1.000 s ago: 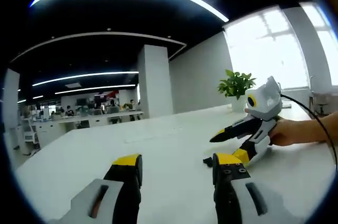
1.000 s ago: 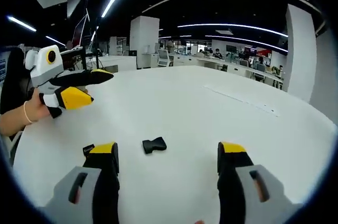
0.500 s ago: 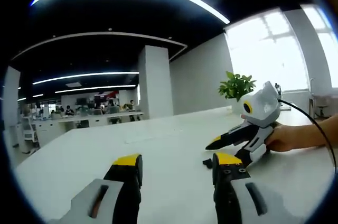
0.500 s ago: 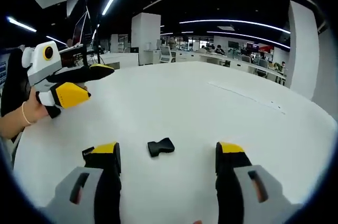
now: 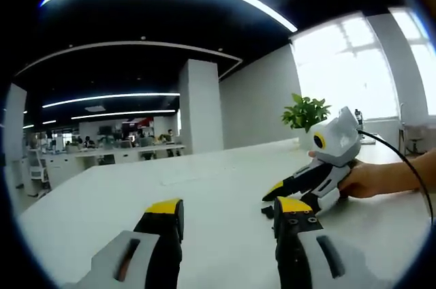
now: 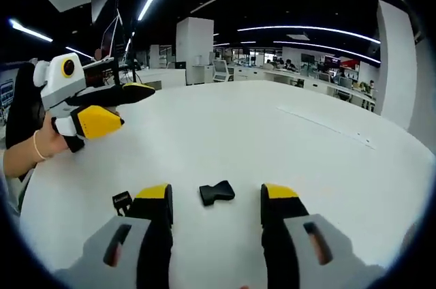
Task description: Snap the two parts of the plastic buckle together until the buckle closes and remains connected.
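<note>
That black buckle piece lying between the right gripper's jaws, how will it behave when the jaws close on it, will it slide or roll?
The buckle piece looks like small moulded plastic, so probably stiff and light. It lies flat on the smooth white table, so it may skid rather than roll if one jaw of the right gripper touches first.

Left gripper view: rides low over the white table [image 5: 225,187], looking along its own jaws toward the pillar [image 5: 199,105] and windows at frame right. Right gripper [image 5: 272,193] enters at mid right.

Right gripper view: also low, closer to the tabletop, facing across the table at the office desks. Left gripper [image 6: 126,105] sits at upper left.

Shared: the table surface between them; each sees the other gripper.
</note>
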Tool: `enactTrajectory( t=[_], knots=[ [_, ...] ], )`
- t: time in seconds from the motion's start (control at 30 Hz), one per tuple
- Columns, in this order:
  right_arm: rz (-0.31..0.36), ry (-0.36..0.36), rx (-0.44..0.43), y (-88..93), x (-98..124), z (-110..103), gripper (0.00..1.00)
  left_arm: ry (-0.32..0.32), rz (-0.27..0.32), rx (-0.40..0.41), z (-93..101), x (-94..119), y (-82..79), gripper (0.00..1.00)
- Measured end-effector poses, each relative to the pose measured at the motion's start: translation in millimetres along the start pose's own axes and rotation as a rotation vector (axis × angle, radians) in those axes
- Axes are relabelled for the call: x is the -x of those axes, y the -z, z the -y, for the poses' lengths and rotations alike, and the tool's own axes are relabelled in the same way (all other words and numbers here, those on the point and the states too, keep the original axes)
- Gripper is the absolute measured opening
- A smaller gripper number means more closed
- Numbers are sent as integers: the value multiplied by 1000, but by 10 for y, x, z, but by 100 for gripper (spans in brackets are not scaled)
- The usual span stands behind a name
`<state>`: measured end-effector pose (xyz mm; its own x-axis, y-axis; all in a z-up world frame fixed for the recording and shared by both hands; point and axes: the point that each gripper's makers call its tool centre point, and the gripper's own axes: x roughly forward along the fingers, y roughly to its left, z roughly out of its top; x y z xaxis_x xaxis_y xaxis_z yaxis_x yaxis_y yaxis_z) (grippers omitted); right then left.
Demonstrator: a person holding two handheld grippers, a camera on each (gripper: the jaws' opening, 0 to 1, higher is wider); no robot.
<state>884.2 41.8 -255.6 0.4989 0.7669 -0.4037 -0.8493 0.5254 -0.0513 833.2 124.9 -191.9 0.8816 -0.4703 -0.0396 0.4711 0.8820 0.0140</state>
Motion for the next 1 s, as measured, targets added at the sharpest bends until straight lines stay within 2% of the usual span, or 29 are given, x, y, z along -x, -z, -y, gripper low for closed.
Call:
enactTrajectory(
  t=[0.23, 0.37, 0.63, 1.0],
  knots=[
    [5, -4, -12, 15, -2, 1, 33, -1, -1, 4, -4, 4, 2, 54],
    [10, -32, 2, -3, -16, -41, 25, -1, 1, 7, -6, 5, -1, 54],
    [11, -39, 5, -8, 20, -73, 18, -1, 2, 8, -13, -6, -5, 54],
    [16, -38, -2, -14, 66, -96, 18, -2, -1, 10, -20, -11, -1, 54]
  ],
)
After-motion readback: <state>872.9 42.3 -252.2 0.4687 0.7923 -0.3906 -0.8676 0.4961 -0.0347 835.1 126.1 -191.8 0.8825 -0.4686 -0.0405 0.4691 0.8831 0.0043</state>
